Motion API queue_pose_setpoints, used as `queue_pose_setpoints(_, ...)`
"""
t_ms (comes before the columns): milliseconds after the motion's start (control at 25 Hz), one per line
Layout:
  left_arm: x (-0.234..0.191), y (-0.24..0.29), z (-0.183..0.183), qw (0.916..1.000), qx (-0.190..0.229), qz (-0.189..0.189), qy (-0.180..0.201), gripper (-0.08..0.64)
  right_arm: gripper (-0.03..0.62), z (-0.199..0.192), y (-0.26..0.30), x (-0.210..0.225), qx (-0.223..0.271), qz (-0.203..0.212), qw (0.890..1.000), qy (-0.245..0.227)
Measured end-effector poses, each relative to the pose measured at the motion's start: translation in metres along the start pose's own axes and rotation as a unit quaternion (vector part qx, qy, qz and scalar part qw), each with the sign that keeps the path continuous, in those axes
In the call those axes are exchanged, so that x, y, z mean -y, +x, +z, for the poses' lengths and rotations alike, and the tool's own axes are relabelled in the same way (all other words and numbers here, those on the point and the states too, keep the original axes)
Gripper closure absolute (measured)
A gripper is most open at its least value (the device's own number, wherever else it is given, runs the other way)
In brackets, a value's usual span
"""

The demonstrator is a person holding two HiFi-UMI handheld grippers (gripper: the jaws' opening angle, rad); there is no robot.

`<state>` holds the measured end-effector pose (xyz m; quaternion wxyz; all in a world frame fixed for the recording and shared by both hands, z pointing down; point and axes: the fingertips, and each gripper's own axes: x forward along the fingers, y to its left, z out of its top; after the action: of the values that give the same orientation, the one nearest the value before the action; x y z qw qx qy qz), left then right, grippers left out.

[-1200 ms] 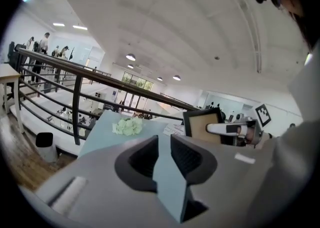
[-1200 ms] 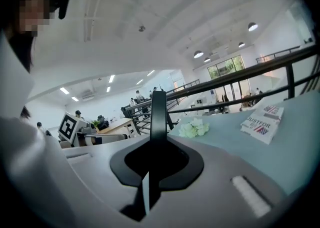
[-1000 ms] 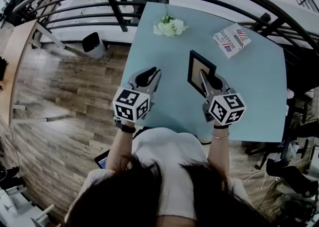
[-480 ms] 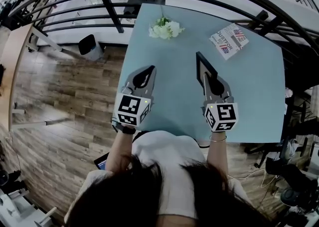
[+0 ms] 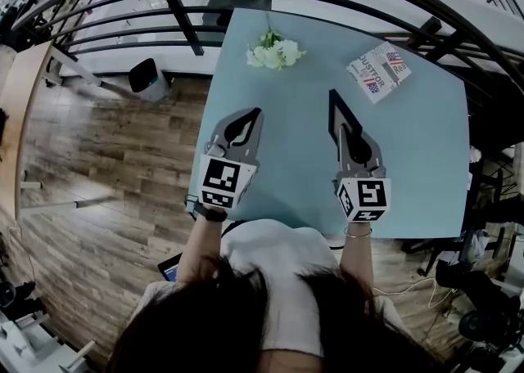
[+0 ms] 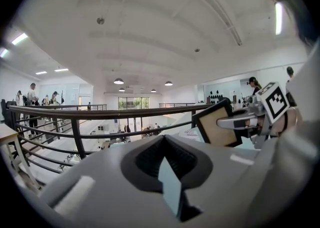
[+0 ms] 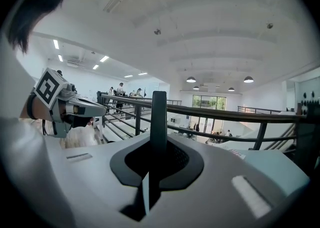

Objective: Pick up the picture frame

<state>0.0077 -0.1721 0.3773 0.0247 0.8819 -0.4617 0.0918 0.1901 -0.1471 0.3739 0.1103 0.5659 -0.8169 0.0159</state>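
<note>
Right gripper view: right claw (image 7: 155,153) clamps picture frame (image 7: 159,114) edge-on.

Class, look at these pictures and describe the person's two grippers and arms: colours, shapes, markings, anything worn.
The left gripper and right gripper are grey, tapering forward, each with a black teardrop-shaped recess and a white cube bearing black square markers. The person wears a white short-sleeved top, a dark band on the left wrist and a thin bracelet on the right.

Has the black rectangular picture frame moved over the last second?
Yes. The black picture frame, clamped in the right gripper, has turned edge-on; the printed booklet stayed put.
</note>
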Motion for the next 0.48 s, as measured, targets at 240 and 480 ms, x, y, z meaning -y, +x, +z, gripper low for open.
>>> queue_pose_setpoints(240, 0.0001, 0.0005, 0.0007, 1.0, -0.001, 0.001, 0.0, 0.503, 0.58, 0.0013, -0.0005, 0.0018, 0.001, -0.001, 1.0, 0.013)
queue_pose_setpoints(480, 0.0027, 0.0029, -0.0059, 1.0, -0.009, -0.001, -0.003, 0.503, 0.58, 0.0005, 0.001, 0.0048, 0.001, -0.001, 1.0, 0.017)
